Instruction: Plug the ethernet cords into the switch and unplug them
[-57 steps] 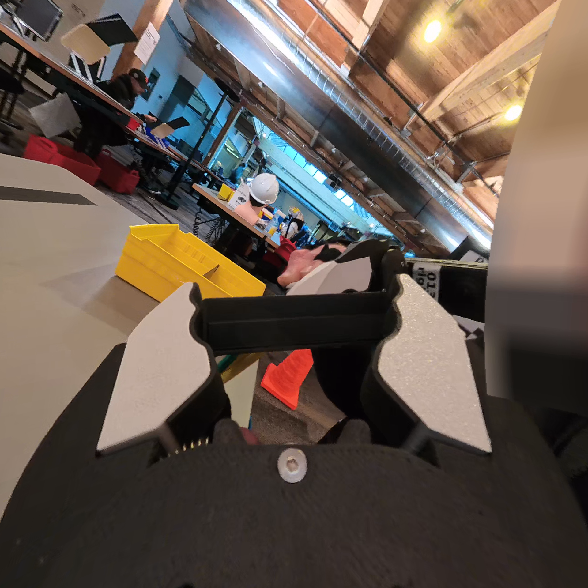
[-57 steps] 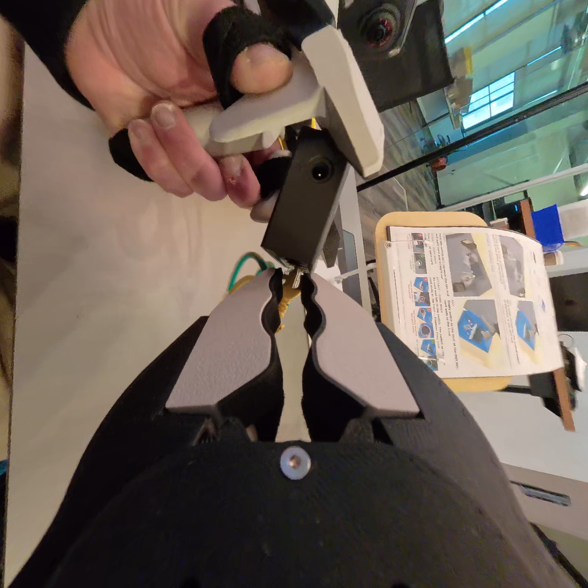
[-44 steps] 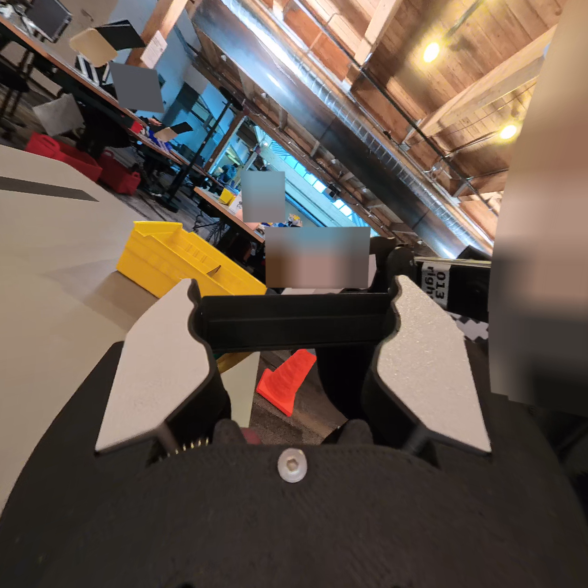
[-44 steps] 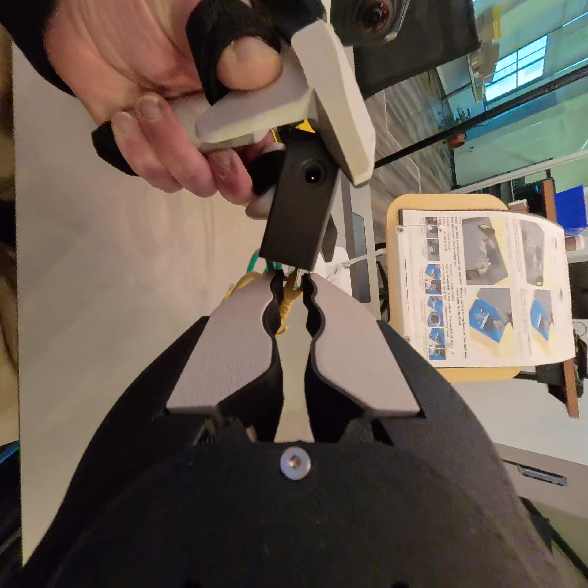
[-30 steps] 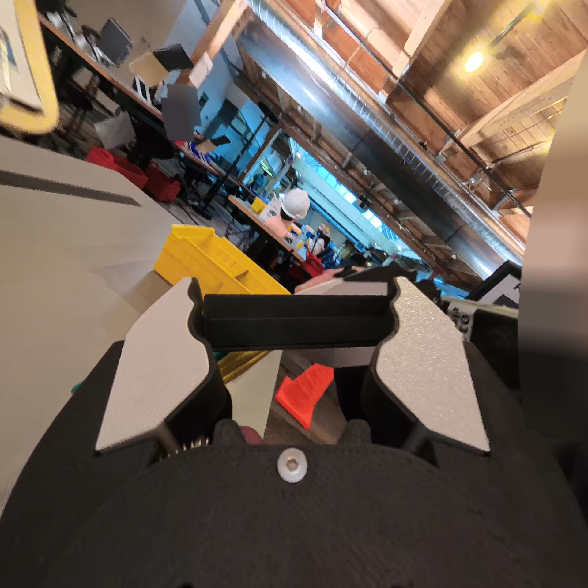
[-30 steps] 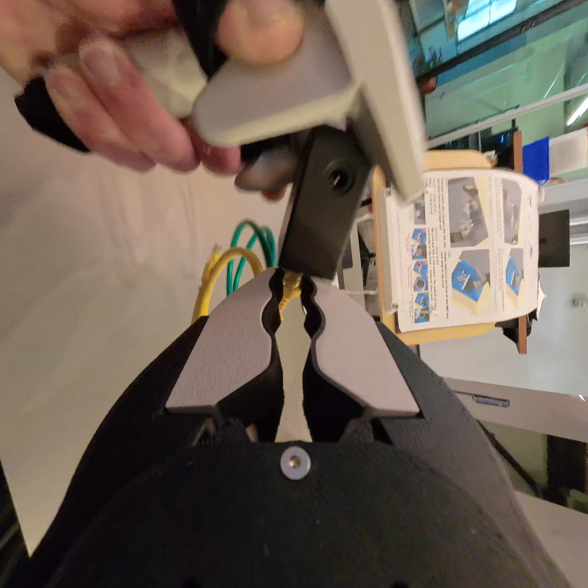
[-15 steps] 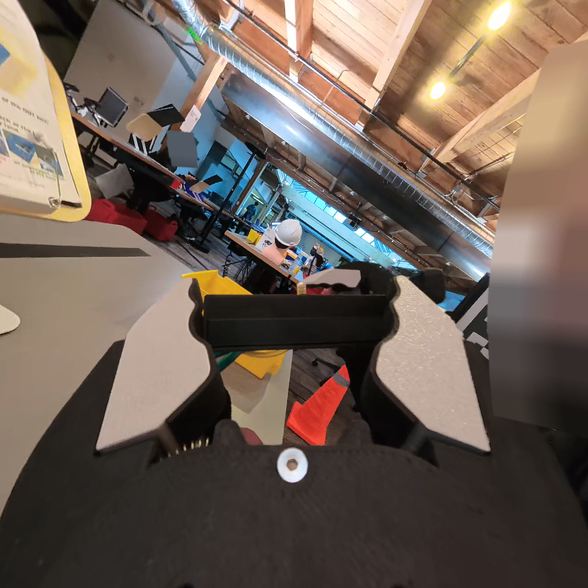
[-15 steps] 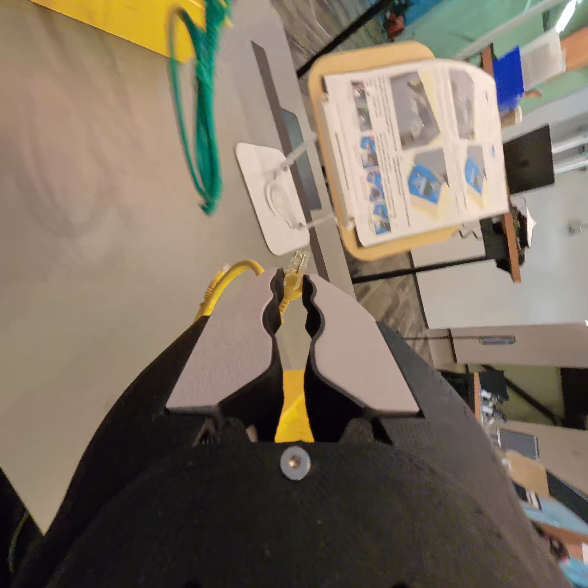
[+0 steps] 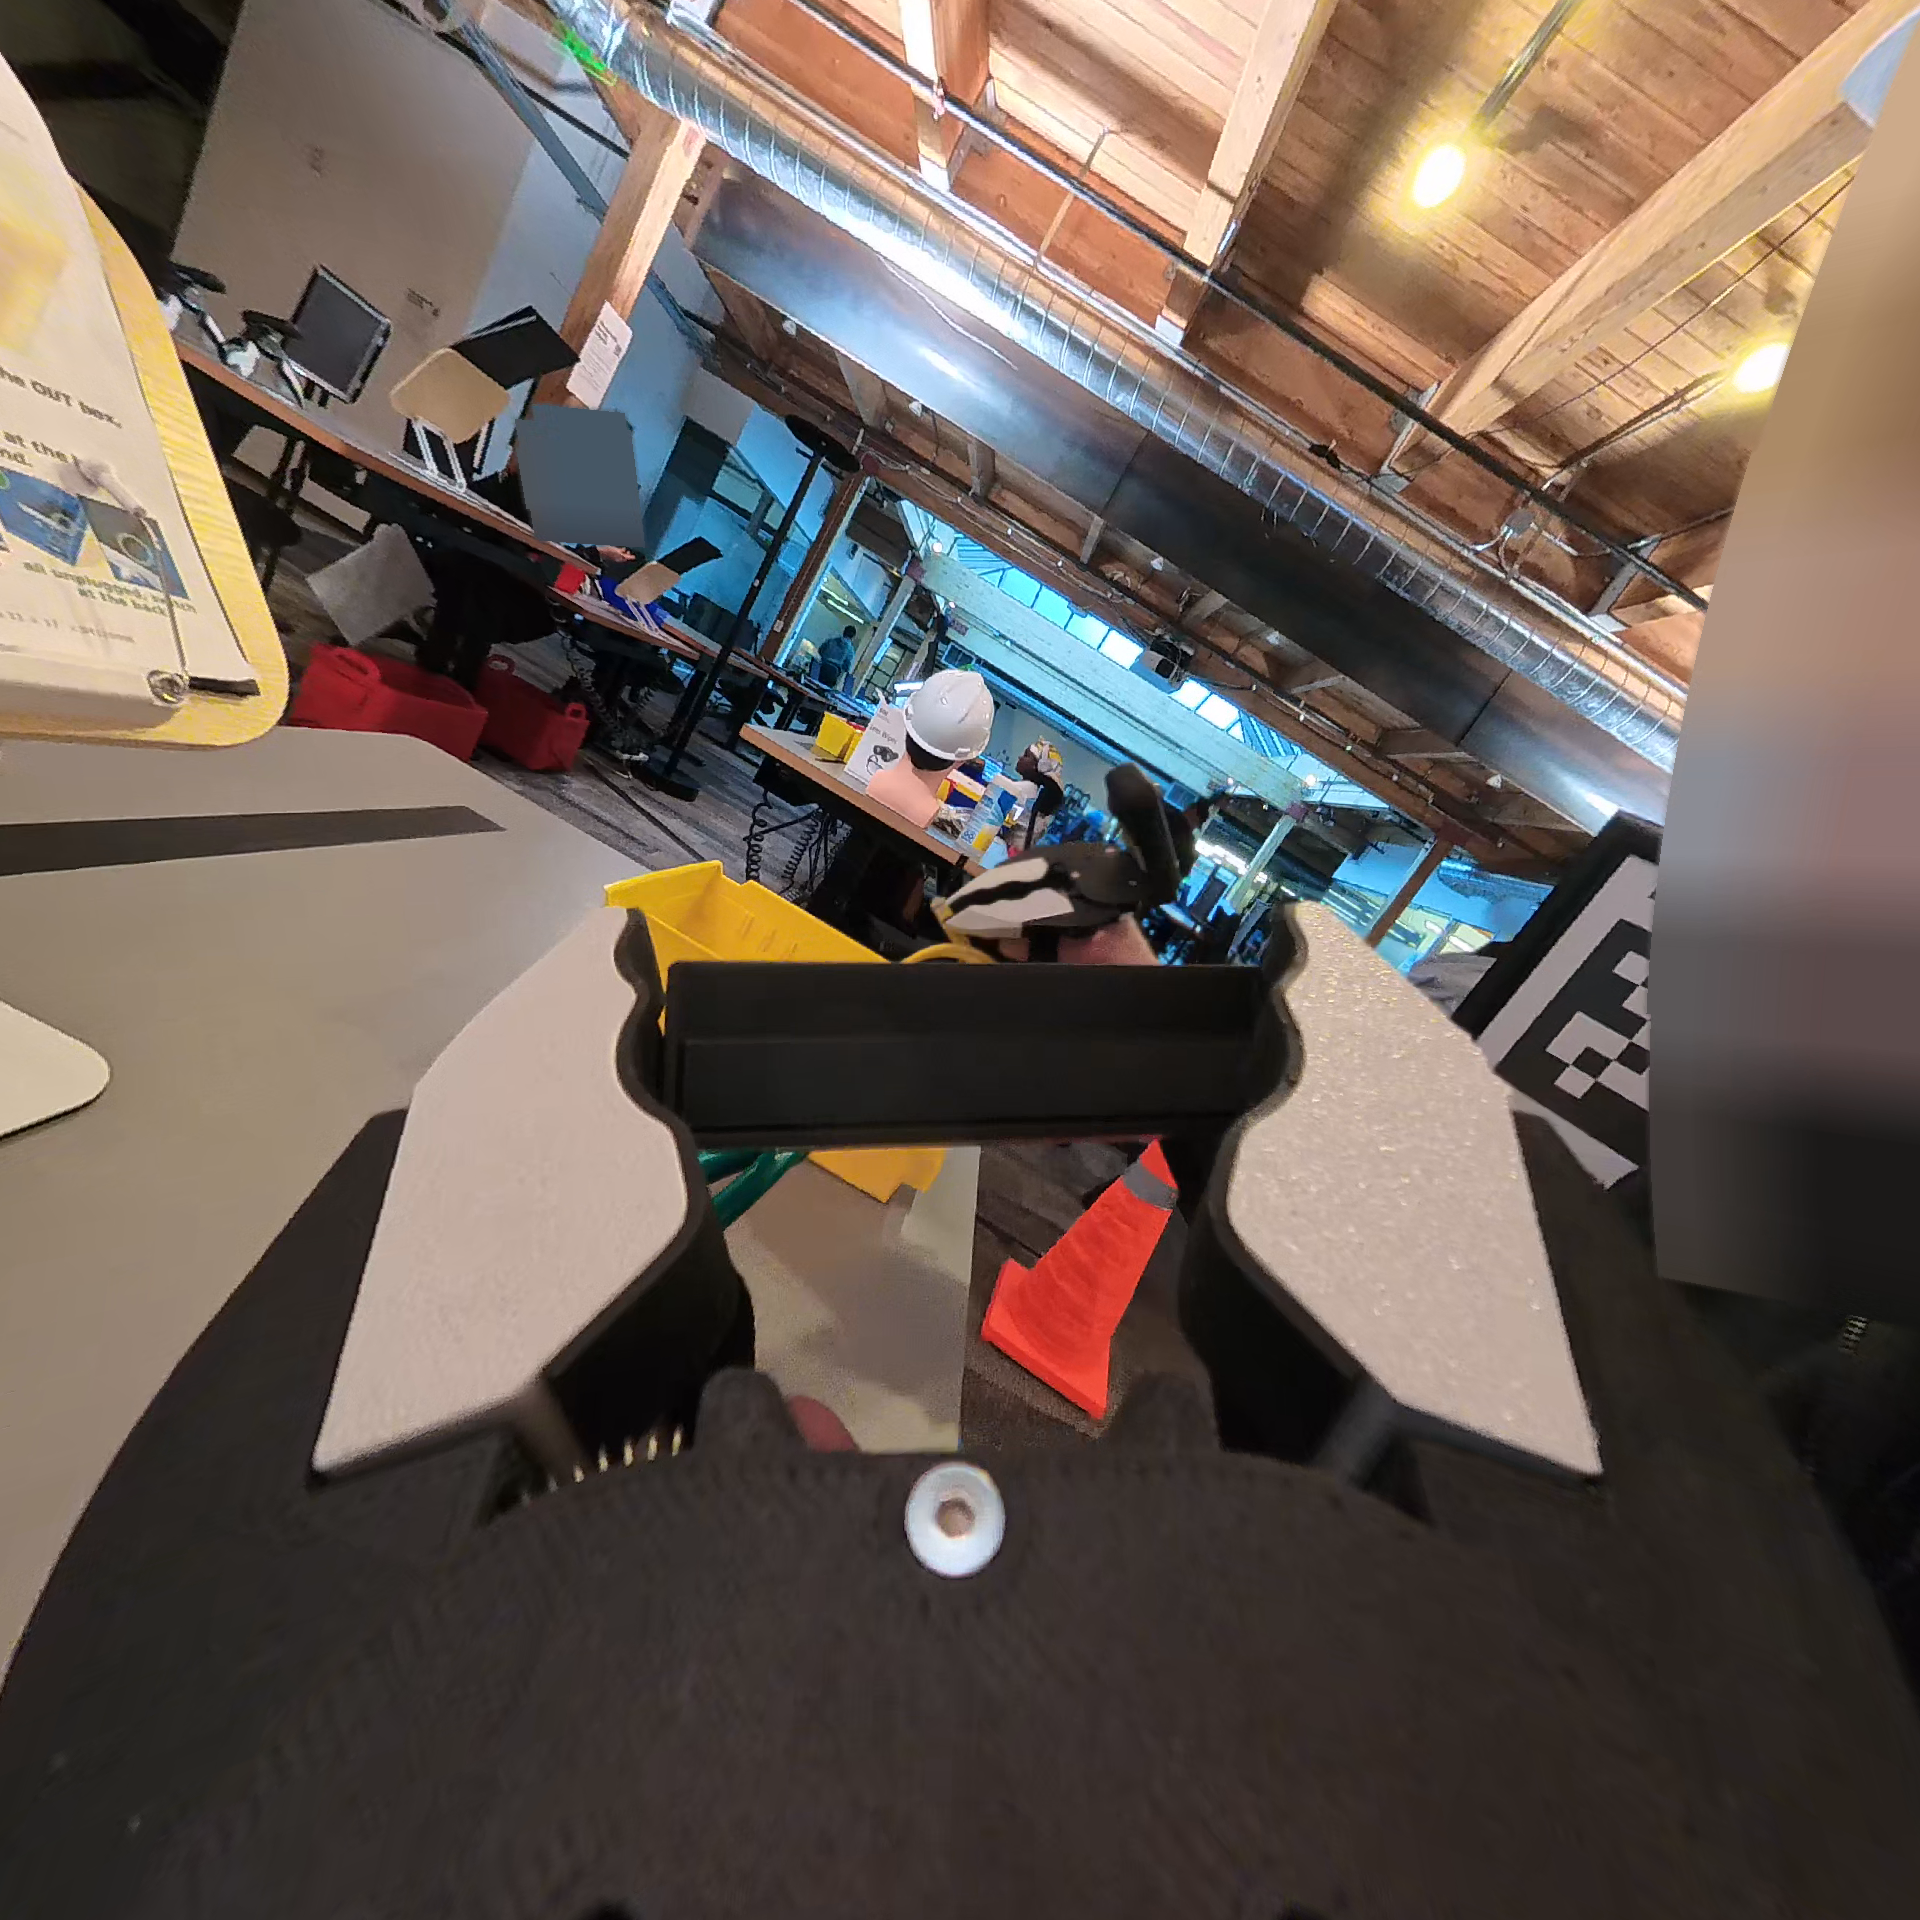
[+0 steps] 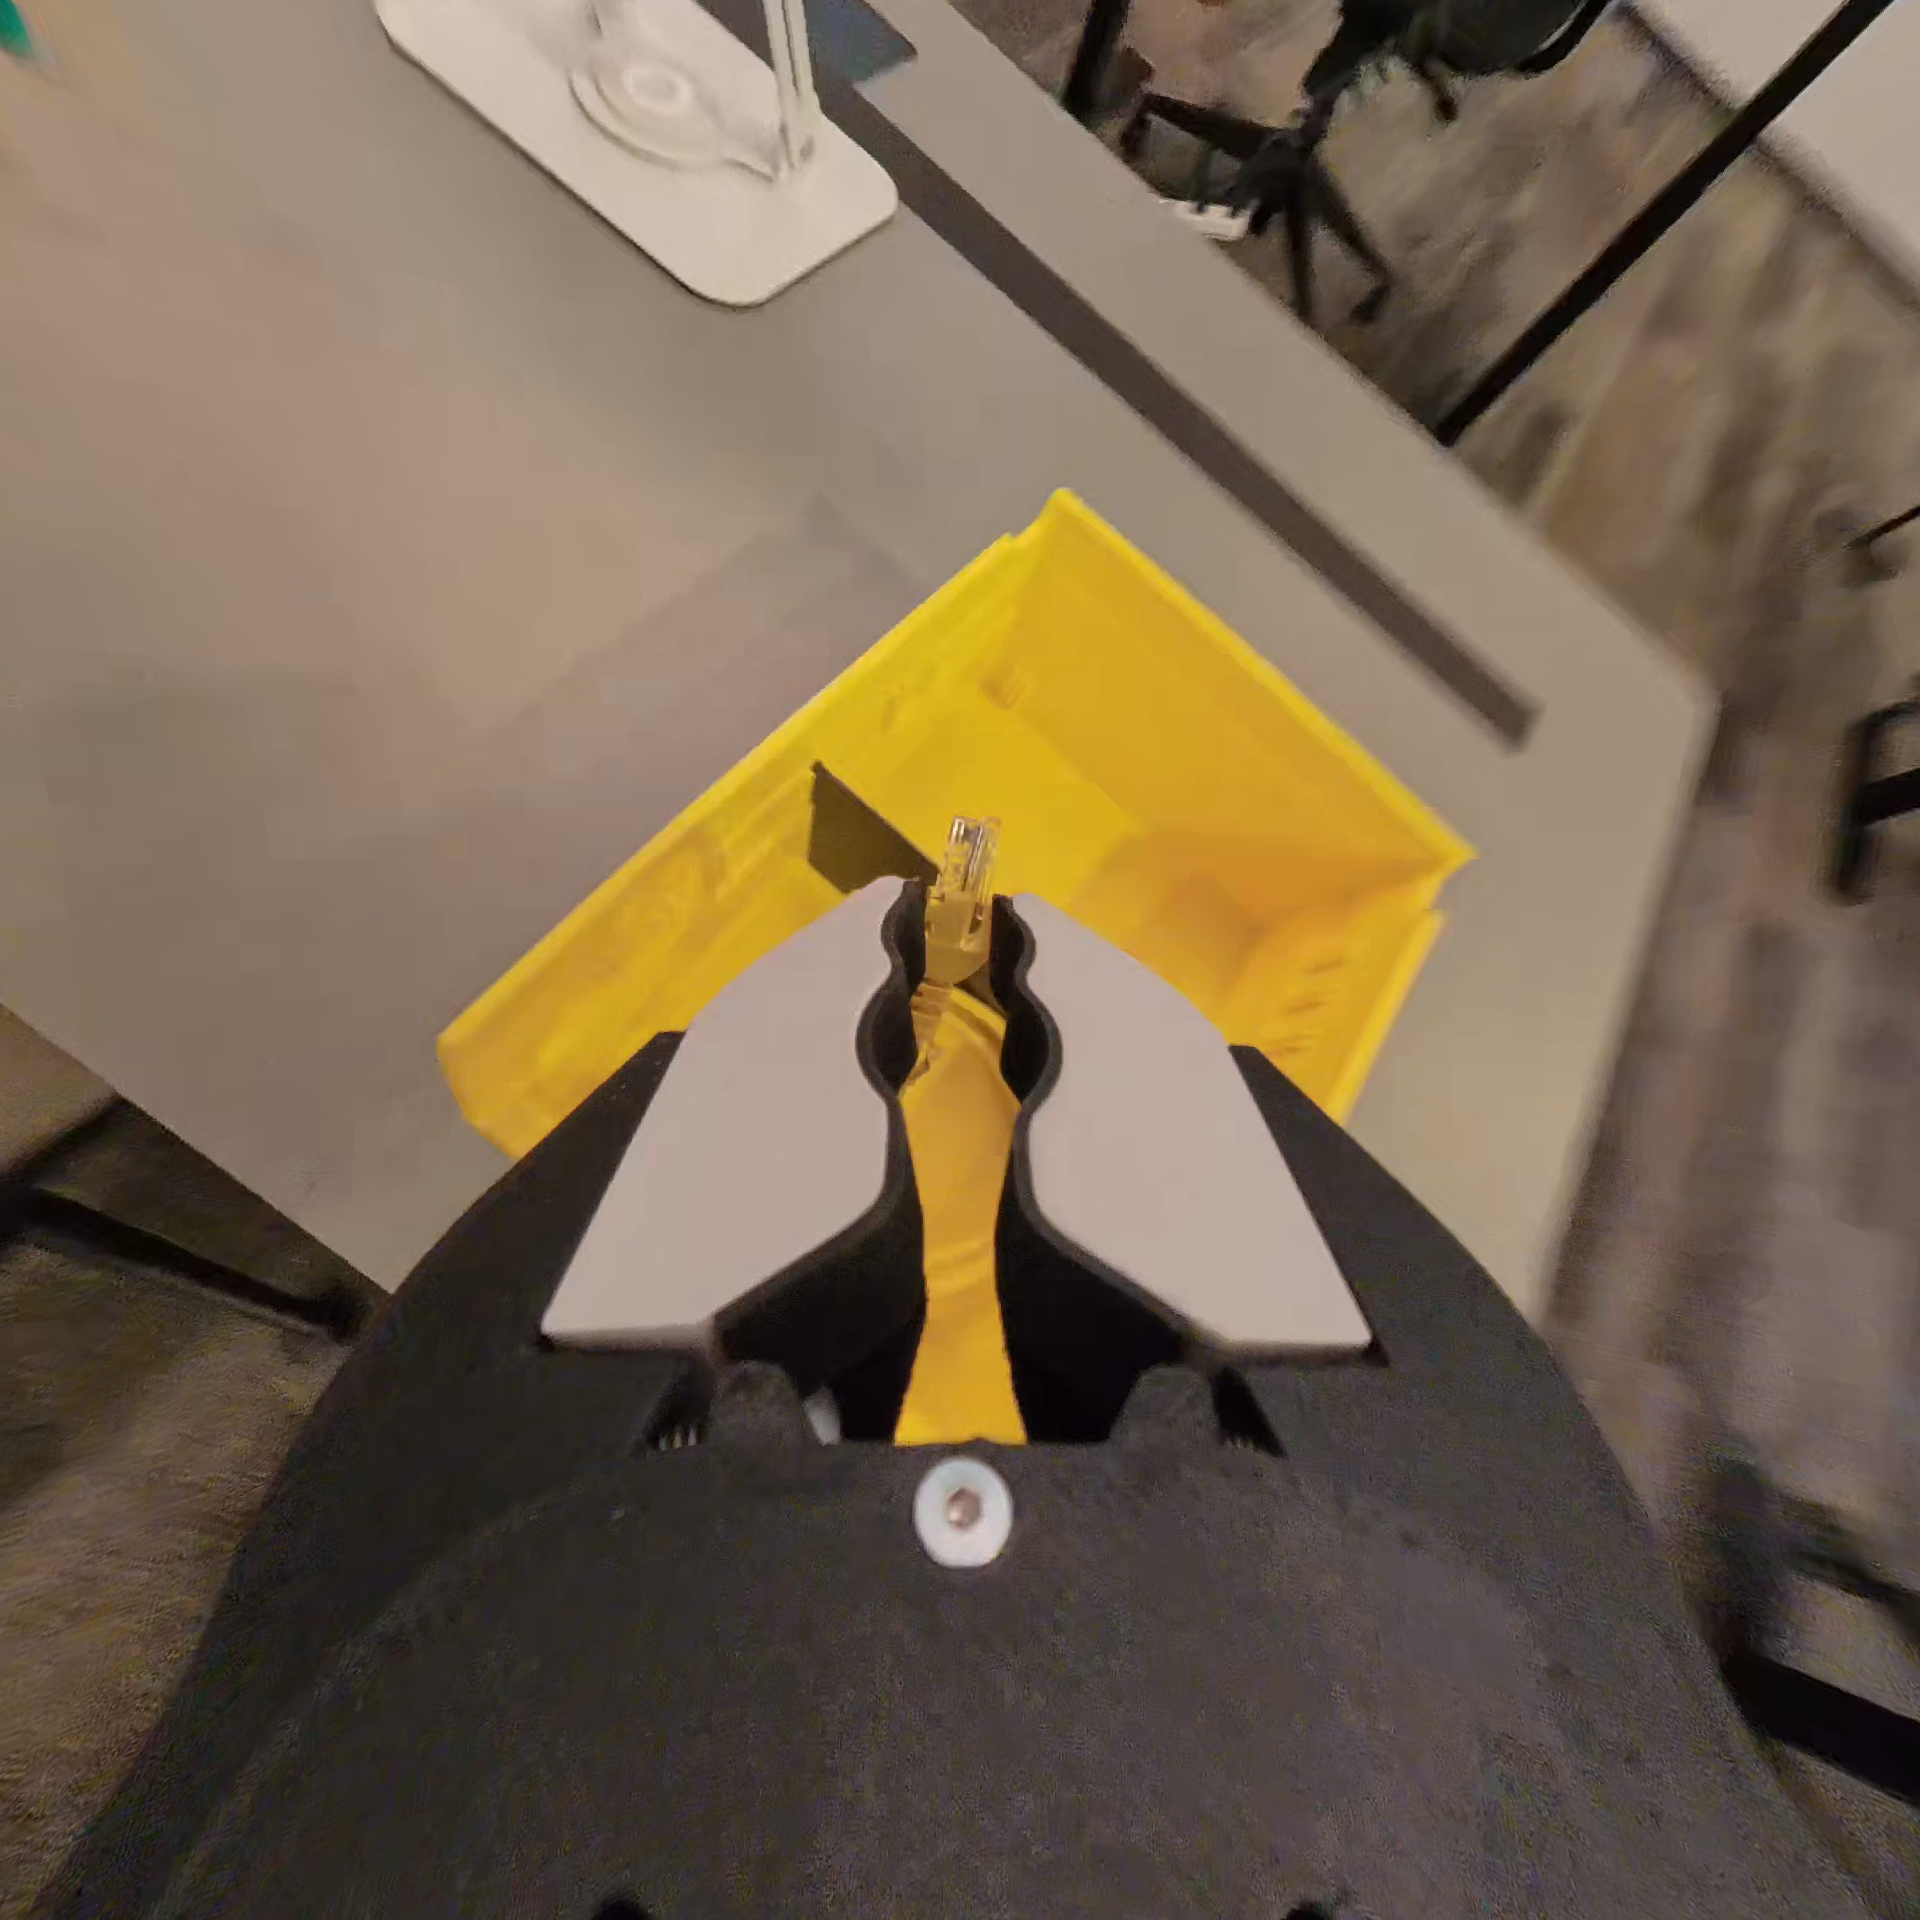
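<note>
Fingers of the left gripper (image 9: 961,1023) stand wide apart with a black switch (image 9: 961,1039) clamped crosswise between their tips, its long side spanning the whole gap. Below the switch, between the fingers, a bit of green cord (image 9: 753,1179) lies on the grey table (image 9: 208,997), and an orange cone (image 9: 1091,1278) stands on the floor past the table's edge. Just beyond the switch sits a yellow bin (image 9: 748,925). Above the switch's far edge the other gripper shows partly, with a loop of yellow cord beside it. To the left of the left gripper a clipboard with a printed sheet (image 9: 94,540) stands over the table.

Fingers of the right gripper (image 10: 961,914) are nearly closed, pinching the yellow cord (image 10: 956,935) just behind its plug; the clear plug (image 10: 971,847) sticks out past the fingertips and the cord runs back between the fingers toward the palm. Directly beneath and ahead of this gripper is the yellow bin (image 10: 1195,748), open side up, at the table's corner. Farther ahead and to the left a white stand base (image 10: 644,135) rests on the table (image 10: 364,499). The floor to the right is blurred.
</note>
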Motion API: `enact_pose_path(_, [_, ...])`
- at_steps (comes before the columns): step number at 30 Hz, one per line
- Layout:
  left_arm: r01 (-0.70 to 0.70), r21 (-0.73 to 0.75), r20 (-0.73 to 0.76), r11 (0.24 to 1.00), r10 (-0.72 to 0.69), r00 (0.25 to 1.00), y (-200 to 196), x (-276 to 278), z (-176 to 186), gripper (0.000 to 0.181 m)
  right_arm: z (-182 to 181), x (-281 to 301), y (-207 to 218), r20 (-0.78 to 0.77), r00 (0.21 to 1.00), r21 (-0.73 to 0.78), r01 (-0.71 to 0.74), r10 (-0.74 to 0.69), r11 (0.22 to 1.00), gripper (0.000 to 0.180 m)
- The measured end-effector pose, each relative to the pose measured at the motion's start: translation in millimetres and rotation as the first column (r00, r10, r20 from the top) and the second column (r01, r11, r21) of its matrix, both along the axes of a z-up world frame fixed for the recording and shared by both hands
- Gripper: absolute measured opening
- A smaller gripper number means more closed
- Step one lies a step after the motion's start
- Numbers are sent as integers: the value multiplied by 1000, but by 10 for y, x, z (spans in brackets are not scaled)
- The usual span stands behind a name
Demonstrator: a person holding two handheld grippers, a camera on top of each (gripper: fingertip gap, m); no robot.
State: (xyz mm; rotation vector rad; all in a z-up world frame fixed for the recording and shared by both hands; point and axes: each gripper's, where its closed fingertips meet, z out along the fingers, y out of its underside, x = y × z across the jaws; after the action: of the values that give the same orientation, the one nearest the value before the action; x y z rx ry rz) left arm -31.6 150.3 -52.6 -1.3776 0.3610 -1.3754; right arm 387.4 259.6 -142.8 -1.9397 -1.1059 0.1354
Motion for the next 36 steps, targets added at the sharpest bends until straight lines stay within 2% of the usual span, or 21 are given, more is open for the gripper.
enact_pose_path(1, [-4, -4, 4, 1000, 5, 1000, 8, -2, -5, 108, -115, 33, 45, -76, 997, -47, 8, -12, 999, 11])
enact_pose_path(5, [-7, -8, 3, 1000, 7, 1000, 21, 2, -13, 108, -552, 247, 262, -189, 966, -177, 142, -175, 974, 11])
enact_pose_path(6, [-7, -8, 4, 1000, 7, 1000, 22, 0, -14, 108, -670, 326, 321, -174, 957, -205, 196, -233, 959, 11])
enact_pose_path(8, [-7, -10, 2, 1000, 7, 1000, 32, -3, -26, 109, -959, 550, 380, 45, 947, -211, 322, -319, 923, 20])
enact_pose_path(10, [-5, -22, 6, 1000, 5, 1000, 50, -8, -49, 109, -1187, 753, 386, 308, 888, -185, 409, -342, 894, 34])
enact_pose_path(12, [-5, -27, 6, 1000, 5, 1000, 66, -18, -71, 109, -1188, 751, 403, 385, 863, -149, 408, -327, 901, 49])
enact_pose_path(14, [1, -32, 16, 999, 0, 1000, 72, -35, -75, 109, -996, 772, 396, 430, 830, -69, 422, -355, 904, 53])
enact_pose_path(16, [12, -34, 37, 999, -10, 999, 70, -52, -52, 109, -598, 461, 362, 337, 880, 33, 343, -334, 939, 50])
enact_pose_path(19, [32, -25, 41, 999, -31, 999, 46, -20, -25, 109, 48, -489, 113, 219, 966, 201, 96, -140, 975, 47])
enact_pose_path(21, [51, -13, 32, 999, -51, 998, 9, 21, -22, 110, 389, -1297, -199, 189, 980, 334, -119, 57, 935, 45])
enact_pose_path(23, [62, -16, 36, 998, -61, 997, -12, 46, -32, 109, 586, -2066, -561, 187, 954, 436, -295, 235, 850, 44])
enact_pose_path(25, [72, -21, 38, 997, -71, 997, -31, 74, -52, 108, 622, -2734, -896, 179, 903, 466, -427, 390, 775, 45])
enact_pose_path(27, [76, -30, 47, 997, -75, 996, -44, 95, -59, 110, 608, -3214, -1094, 183, 867, 507, -488, 464, 711, 45])
enact_pose_path(31, [95, -43, 80, 995, -91, 993, -86, 146, -49, 108, 481, -3741, -1190, 236, 840, 561, -528, 488, 637, 46])
enact_pose_path(33, [102, -46, 93, 994, -97, 991, -104, 171, -38, 108, 337, -3897, -1184, 283, 830, 548, -551, 480, 629, 46])
enact_pose_path(36, [103, -52, 106, 993, -97, 990, -117, 191, -25, 108, 245, -3991, -1128, 320, 835, 561, -548, 448, 621, 30])
